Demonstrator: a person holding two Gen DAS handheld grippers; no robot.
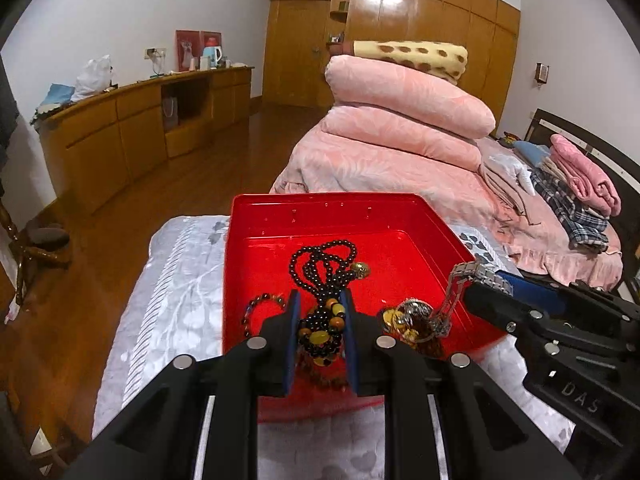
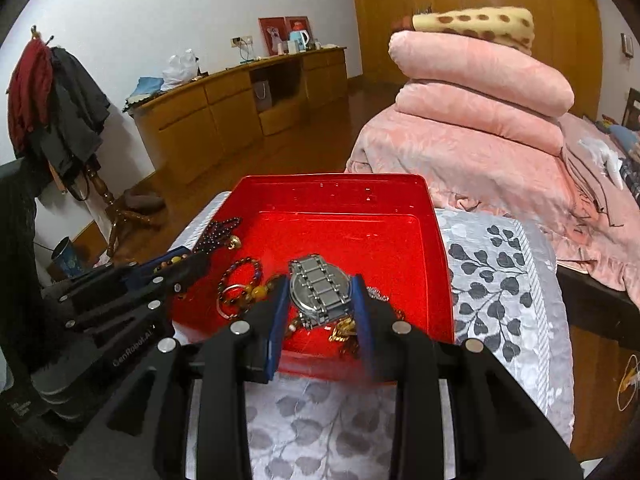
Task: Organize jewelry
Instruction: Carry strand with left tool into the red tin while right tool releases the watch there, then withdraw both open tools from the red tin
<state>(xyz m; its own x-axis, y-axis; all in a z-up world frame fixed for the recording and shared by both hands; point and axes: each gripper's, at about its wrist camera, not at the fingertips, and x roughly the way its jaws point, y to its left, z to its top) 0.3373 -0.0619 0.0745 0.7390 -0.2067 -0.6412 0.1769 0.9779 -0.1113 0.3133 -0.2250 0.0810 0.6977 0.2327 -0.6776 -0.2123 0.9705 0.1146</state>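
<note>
The left claw is closed on a dark bead necklace with amber beads, over the red tray. The right claw grips a silver metal watch above the same tray (it sits on a grey leaf-pattern cloth). Readable writing: "GenRobot.AI" on the left claw's body, and "DAS" on the right one, perhaps part of a longer word.

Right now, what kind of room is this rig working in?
Most likely a home bedroom: folded pink quilts piled on a bed, a glossy wooden wardrobe wall, and a long wooden dresser along the white wall.
</note>
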